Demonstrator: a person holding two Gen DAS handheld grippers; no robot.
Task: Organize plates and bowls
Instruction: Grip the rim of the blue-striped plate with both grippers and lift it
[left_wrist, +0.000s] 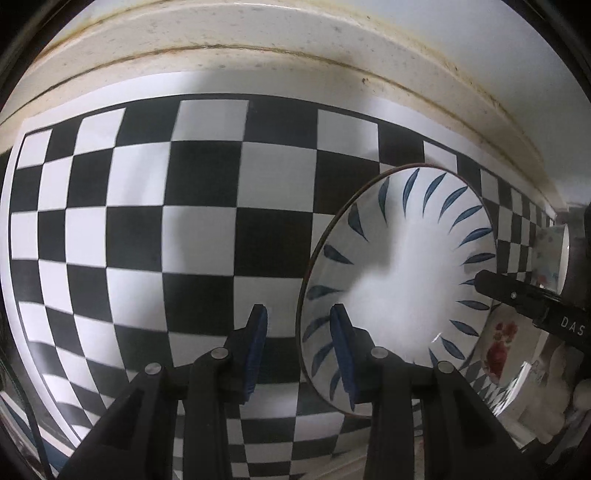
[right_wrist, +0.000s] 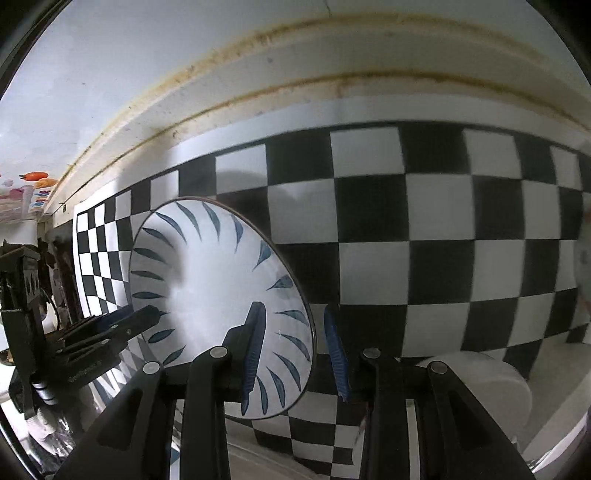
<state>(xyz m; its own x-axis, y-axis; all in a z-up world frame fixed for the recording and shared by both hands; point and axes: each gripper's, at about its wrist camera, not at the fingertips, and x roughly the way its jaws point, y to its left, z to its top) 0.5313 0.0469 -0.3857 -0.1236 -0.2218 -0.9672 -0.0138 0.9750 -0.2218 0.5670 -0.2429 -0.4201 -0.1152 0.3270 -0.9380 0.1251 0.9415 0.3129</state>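
Note:
A white plate with blue leaf marks around its rim is held up, tilted, above the checkerboard mat. It also shows in the right wrist view. My left gripper straddles the plate's left rim with its jaws apart. My right gripper straddles the right rim, jaws apart too. The right gripper shows as a black body at the plate's far side; the left one shows at the left.
A plate with red flowers lies under the blue plate at the right. A cup stands beyond it. A white bowl sits at the lower right. A stained white ledge runs behind the mat.

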